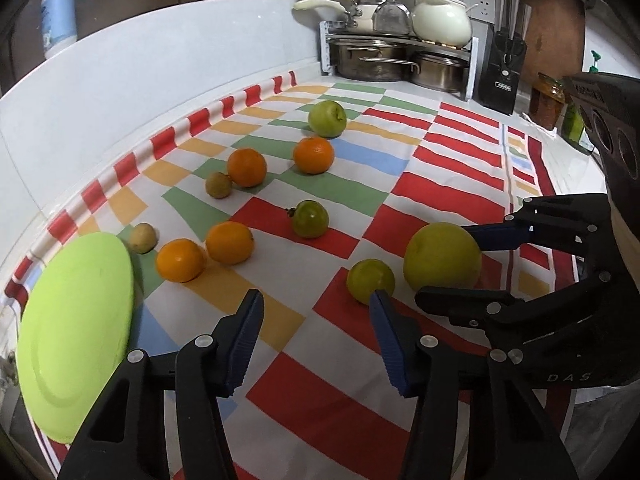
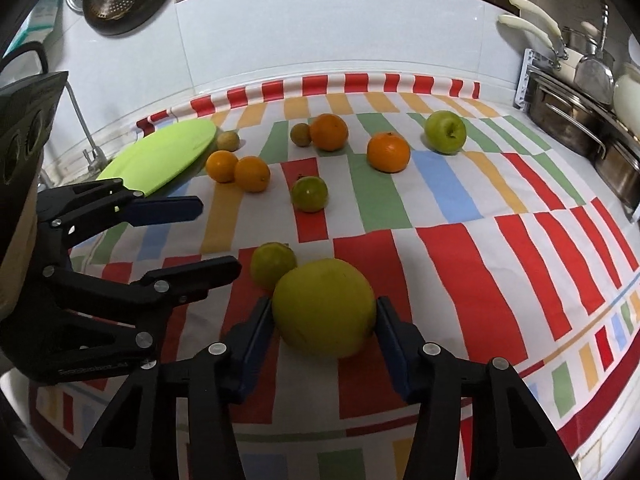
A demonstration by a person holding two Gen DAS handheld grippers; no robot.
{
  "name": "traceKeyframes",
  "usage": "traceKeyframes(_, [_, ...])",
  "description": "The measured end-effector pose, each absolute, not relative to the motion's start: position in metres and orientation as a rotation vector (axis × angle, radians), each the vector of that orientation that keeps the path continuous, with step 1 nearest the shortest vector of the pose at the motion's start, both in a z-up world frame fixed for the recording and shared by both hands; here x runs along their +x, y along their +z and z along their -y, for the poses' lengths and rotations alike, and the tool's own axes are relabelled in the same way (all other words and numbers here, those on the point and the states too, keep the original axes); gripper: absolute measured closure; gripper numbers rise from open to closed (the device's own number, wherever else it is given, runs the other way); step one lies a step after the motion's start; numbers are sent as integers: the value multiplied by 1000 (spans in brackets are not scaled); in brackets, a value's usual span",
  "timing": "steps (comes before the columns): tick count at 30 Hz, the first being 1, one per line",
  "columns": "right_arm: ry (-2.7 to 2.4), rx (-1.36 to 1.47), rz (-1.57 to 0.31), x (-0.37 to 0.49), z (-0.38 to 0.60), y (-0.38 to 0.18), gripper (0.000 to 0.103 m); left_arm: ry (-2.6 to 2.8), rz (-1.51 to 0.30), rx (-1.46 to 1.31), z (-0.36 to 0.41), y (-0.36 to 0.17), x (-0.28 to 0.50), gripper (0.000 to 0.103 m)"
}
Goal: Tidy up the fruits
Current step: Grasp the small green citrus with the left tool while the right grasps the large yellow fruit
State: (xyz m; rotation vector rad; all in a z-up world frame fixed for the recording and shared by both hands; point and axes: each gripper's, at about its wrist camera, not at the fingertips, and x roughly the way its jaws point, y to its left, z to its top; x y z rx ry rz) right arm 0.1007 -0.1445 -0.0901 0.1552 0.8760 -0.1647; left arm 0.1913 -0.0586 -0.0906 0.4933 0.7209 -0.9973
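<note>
R gripper [image 2: 325, 316]: jaws closed onto the big yellow-green fruit [image 2: 325, 307], blue pads pressing both its sides. Fruit sits on the checked cloth [image 2: 460, 248] at the near edge of the tabletop; can't tell if it's lifted yet, looks like it's resting.

L gripper [image 1: 316, 320]: jaws part open, nothing gripped. Its R pad tip overlaps the small yellow-green fruit [image 1: 370, 280] in the L wrist view, but the R wrist view shows that fruit off the tips of the L jaws, not between them. It lies just beside the big one, touching or nearly so.

Further out, all loose on the cloth:
- green tomato-like fruit w/ stem [image 1: 310, 219], mid cloth
- 2 oranges side by side [image 1: 204, 254] near the plate
- 2 more oranges [image 1: 280, 160] farther back, apart from each other
- green apple [image 1: 327, 118] at the back
- 2 small brownish fruits, 1 by the plate [image 1: 142, 237], 1 touching an orange [image 1: 218, 185]

Lime-green plate [image 1: 72, 340] at the L end of the cloth: bare, no fruit on it.

Progress est.: barely started. 0 fruits sorted, approx 10 to go. 1st grasp is made on the big fruit; plate is prob the destination, though nothing confirms that. Left: carry, place, repeat for the rest.
</note>
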Motion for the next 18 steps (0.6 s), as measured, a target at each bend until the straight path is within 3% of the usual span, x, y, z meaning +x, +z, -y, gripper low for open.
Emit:
traceKeyframes(10, [-241, 195, -873, 89, 162, -89, 51, -1054, -765, 466, 82, -96, 192, 51])
traceKeyframes(15, [-256, 209, -863, 88, 169, -88, 51, -1067, -818, 451, 90, -104, 191, 71])
traceKeyframes(18, [-259, 213, -863, 88, 170, -88, 51, -1054, -837, 429, 89, -105, 193, 73])
